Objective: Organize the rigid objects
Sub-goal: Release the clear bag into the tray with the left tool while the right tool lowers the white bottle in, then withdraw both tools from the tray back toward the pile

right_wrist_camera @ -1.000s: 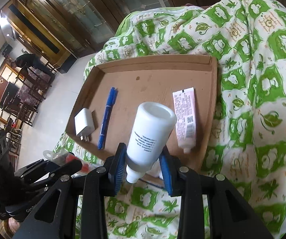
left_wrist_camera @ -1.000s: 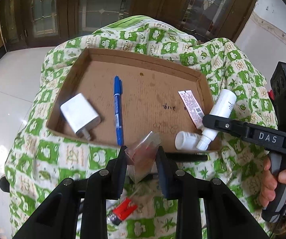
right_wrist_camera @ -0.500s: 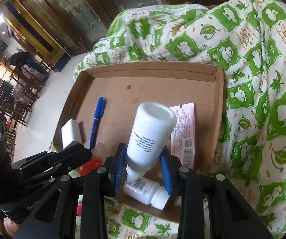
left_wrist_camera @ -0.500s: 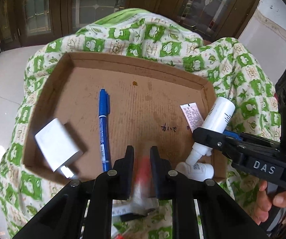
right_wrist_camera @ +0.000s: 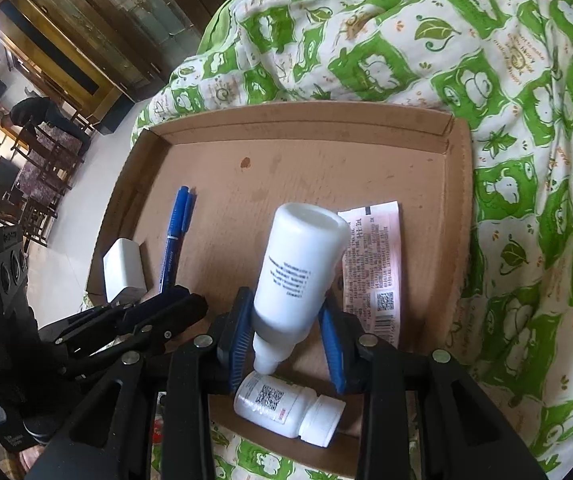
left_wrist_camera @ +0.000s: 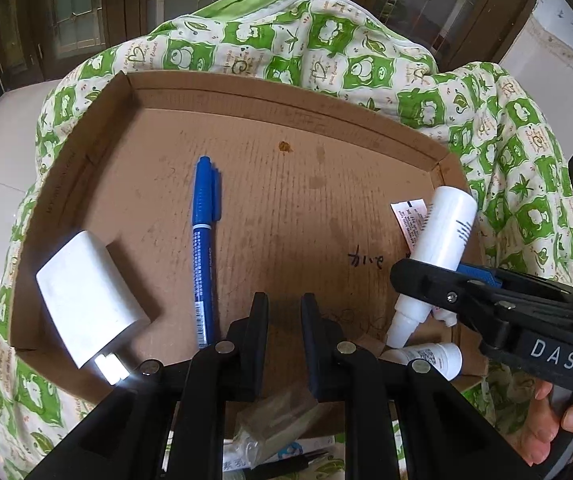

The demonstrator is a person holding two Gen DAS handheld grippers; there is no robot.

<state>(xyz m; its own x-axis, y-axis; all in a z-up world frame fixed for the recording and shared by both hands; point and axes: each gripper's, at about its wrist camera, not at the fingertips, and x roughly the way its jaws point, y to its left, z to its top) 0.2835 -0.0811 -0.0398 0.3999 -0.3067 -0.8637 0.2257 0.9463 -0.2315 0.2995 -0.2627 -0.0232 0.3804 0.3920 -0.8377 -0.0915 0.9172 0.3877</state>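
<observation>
- Green-and-white patterned bedding [left_wrist_camera: 346,52] carries a shallow cardboard tray [left_wrist_camera: 286,120], which serves as the collecting spot: a blue pen [left_wrist_camera: 205,248], white charger [left_wrist_camera: 86,300], pink sachet [right_wrist_camera: 374,264] and small pill bottle [right_wrist_camera: 286,408] already lie inside.
- Right gripper [right_wrist_camera: 286,332] clamps a white dropper bottle [right_wrist_camera: 298,268] nozzle-down, just above the pill bottle.
- Left gripper [left_wrist_camera: 284,320] is nearly closed with nothing between its tips; a clear packet [left_wrist_camera: 278,420] sits beneath its arms.

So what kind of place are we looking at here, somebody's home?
Most likely a home. The cardboard tray sits on a green-and-white printed quilt, dark wooden doors with patterned glass stand behind it, and the right wrist view shows chairs around a dining table on a pale tiled floor.
</observation>
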